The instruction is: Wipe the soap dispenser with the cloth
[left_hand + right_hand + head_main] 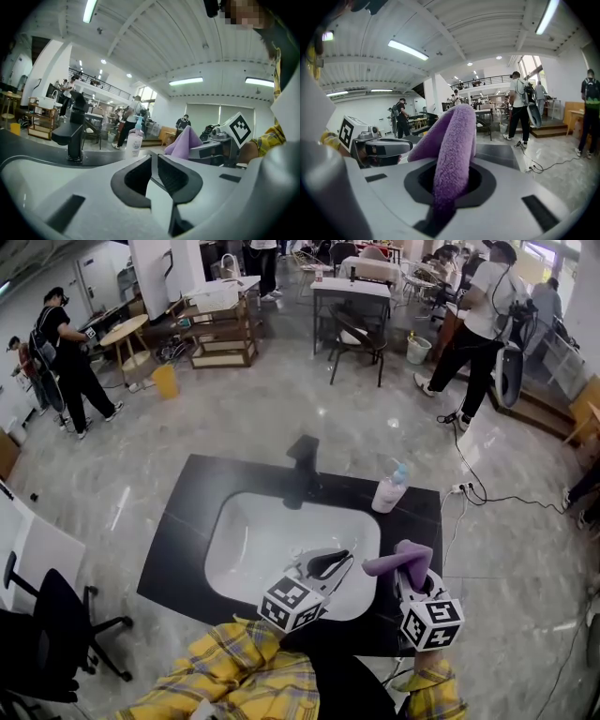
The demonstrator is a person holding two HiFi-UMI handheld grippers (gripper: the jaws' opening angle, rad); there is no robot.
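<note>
The soap dispenser [389, 490], a pale pink bottle with a blue pump, stands at the back right of the black counter [183, 545]; it also shows in the left gripper view [135, 138]. My right gripper [405, 577] [453, 165] is shut on a purple cloth [401, 559] [454, 133], held over the counter's front right, short of the bottle. The folded cloth sticks up out of the jaws. My left gripper [343, 561] [154, 161] hangs over the front of the white sink [248, 535], its jaws shut with nothing between them. The cloth [183, 142] shows to its right.
A black faucet [303, 467] [72, 133] stands behind the sink, left of the bottle. A power strip and cable [469, 488] lie on the floor to the right. An office chair [52, 629] stands at the left. People, tables and chairs fill the far room.
</note>
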